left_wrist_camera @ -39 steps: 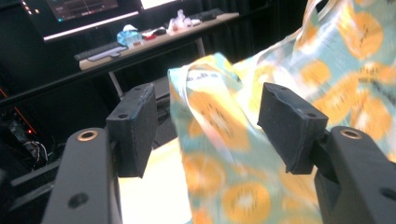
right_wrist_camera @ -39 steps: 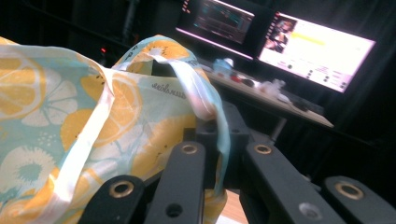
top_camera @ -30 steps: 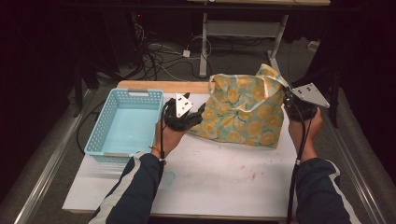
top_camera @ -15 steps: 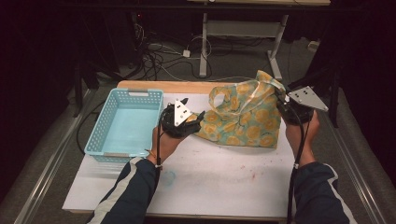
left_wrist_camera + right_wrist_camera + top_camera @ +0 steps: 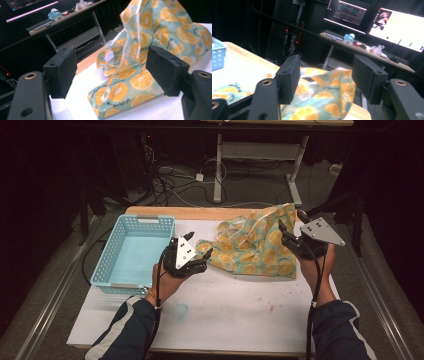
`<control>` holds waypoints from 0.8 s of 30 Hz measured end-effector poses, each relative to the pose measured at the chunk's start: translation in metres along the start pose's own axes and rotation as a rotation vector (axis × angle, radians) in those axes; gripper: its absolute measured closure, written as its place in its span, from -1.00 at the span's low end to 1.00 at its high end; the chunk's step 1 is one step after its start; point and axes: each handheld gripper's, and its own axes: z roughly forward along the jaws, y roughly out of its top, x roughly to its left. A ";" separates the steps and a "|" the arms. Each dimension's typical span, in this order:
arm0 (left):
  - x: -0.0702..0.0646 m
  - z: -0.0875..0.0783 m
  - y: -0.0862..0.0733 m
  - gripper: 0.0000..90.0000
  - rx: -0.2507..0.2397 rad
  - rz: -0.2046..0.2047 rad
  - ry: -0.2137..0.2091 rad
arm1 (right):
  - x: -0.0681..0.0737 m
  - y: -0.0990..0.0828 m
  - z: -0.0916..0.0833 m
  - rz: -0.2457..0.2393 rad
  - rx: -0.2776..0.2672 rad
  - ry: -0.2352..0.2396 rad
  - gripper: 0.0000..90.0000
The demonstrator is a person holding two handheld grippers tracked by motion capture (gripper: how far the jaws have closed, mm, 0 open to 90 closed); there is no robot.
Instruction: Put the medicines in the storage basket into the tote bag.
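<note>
A: High view first. Where does the job stand?

B: The orange-print cloth bag (image 5: 255, 247) lies slumped on the white worktop (image 5: 240, 310), toward 1 o'clock from its middle. The left tool (image 5: 199, 256) sits at the bag's 9 o'clock corner, the right tool (image 5: 290, 231) at its 3 o'clock edge. I judge this a let-go: both tools have just been opening, and the bag rests on the worktop, not in a grip. The blue basket (image 5: 102, 265) stands empty at 9 o'clock of the worktop, well apart from the bag.

A: And the left gripper view?

B: The left tool (image 5: 112, 65) has its jaws spread wide. The bag (image 5: 140, 72) rises between them farther off, its pale ribbon handle (image 5: 126, 52) hanging down the front. Neither pad touches the fabric.

A: Right gripper view?

B: The right tool (image 5: 325, 75) also stands open, less wide I'd say. A fold of the bag (image 5: 324, 97) sits low between the jaws; the pads look clear of it, though the near edge is blurred.

A: Next move?

B: Likely a fresh hold. That calls for closing on a firm edge or the handle, since loose cloth may slip or bunch
</note>
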 end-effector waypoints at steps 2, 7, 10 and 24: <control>0.000 -0.004 0.000 -0.52 -0.007 0.003 0.004 | 0.005 -0.002 -0.001 0.003 -0.005 0.010 -0.20; 0.001 -0.013 -0.004 -0.54 -0.016 0.016 0.000 | 0.016 -0.005 -0.007 -0.003 -0.021 0.037 -0.34; 0.002 -0.017 -0.007 -0.60 -0.013 0.020 -0.009 | 0.022 -0.007 -0.009 0.001 -0.023 0.064 -0.41; 0.002 -0.038 -0.012 -0.60 -0.013 0.086 -0.026 | 0.038 -0.016 -0.031 0.015 -0.016 0.174 -0.55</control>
